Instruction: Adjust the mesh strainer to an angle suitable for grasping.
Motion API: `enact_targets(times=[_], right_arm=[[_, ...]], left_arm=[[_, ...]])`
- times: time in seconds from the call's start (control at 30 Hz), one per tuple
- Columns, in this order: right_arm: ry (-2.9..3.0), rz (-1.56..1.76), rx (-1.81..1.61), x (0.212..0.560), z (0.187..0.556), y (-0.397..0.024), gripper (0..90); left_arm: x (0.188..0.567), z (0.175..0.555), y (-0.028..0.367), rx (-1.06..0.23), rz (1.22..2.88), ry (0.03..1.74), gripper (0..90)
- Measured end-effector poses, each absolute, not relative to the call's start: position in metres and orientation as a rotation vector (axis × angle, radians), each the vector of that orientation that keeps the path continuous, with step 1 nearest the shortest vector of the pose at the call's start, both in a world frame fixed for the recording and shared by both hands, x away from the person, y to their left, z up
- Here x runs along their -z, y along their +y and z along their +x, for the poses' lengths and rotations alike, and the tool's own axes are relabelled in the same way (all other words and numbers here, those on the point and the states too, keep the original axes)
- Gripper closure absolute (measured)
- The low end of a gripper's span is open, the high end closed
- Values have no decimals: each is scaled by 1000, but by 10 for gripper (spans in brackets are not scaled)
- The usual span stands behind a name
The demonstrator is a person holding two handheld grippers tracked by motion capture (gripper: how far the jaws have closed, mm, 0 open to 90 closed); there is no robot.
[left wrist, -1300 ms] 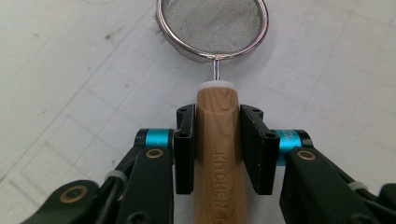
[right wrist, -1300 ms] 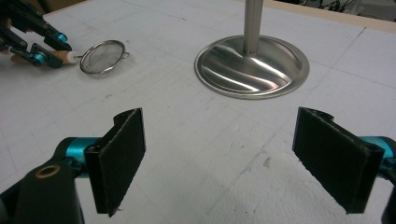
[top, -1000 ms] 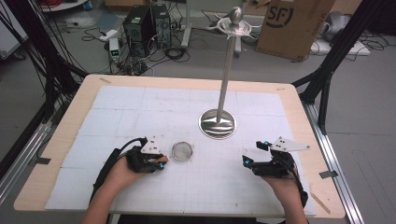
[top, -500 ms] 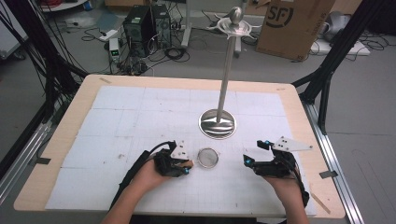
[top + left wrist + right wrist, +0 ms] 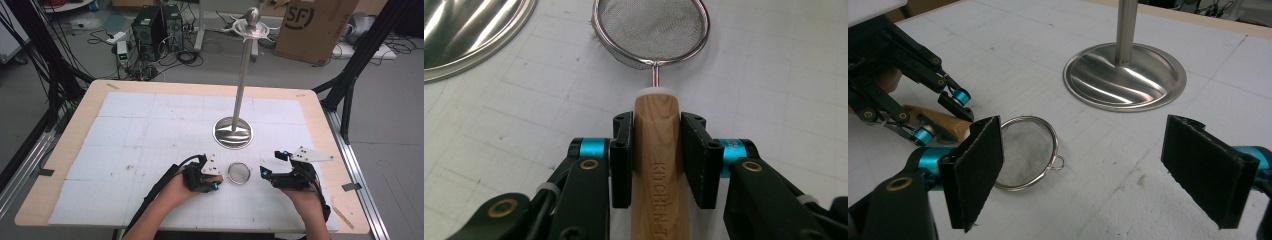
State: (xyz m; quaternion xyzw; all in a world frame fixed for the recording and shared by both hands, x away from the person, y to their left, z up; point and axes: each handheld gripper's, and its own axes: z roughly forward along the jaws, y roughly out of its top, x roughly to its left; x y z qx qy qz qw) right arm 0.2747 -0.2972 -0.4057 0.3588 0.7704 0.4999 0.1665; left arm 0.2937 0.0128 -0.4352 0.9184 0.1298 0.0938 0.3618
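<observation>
A small mesh strainer [image 5: 239, 173] with a wooden handle [image 5: 656, 135] lies on the white mat near the table's front edge. My left gripper [image 5: 215, 182] is shut on that handle, both pads pressing its sides, the mesh bowl [image 5: 651, 30] pointing away from the jaws. My right gripper [image 5: 270, 164] sits just right of the strainer, open, with nothing between its pads. In the right gripper view the strainer [image 5: 1025, 152] rests on the mat behind the left pad, with the left gripper [image 5: 955, 110] beyond it.
A tall metal stand rises from a round polished base [image 5: 232, 132] just behind the strainer, with hooks at its top [image 5: 252, 25]. White gridded mat [image 5: 150, 130] covers the wooden table. A cardboard box [image 5: 315, 27], a computer [image 5: 150, 25] and cables lie on the floor behind.
My left gripper has slid to the right along the front of the mat, carrying the strainer with it, close to the right gripper. The right gripper has kept still.
</observation>
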Motion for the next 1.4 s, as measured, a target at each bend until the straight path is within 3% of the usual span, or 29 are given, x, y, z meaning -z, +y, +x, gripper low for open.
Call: enact_targets(times=[0.5,0.9,1.07,1.4], right_arm=[[2192,1018,-1421,406,275,-299,161],[2190,1032,-1420,406,274,-300,161],[2199,1027,-1413,408,275,-297,161],[2198,1031,-1412,409,276,-298,161]], left_arm=[[434,295,-1,-252,2377,303,671],[433,283,32,-235,2357,336,594],[435,282,40,-241,2365,331,665],[435,284,30,-254,2376,305,675]])
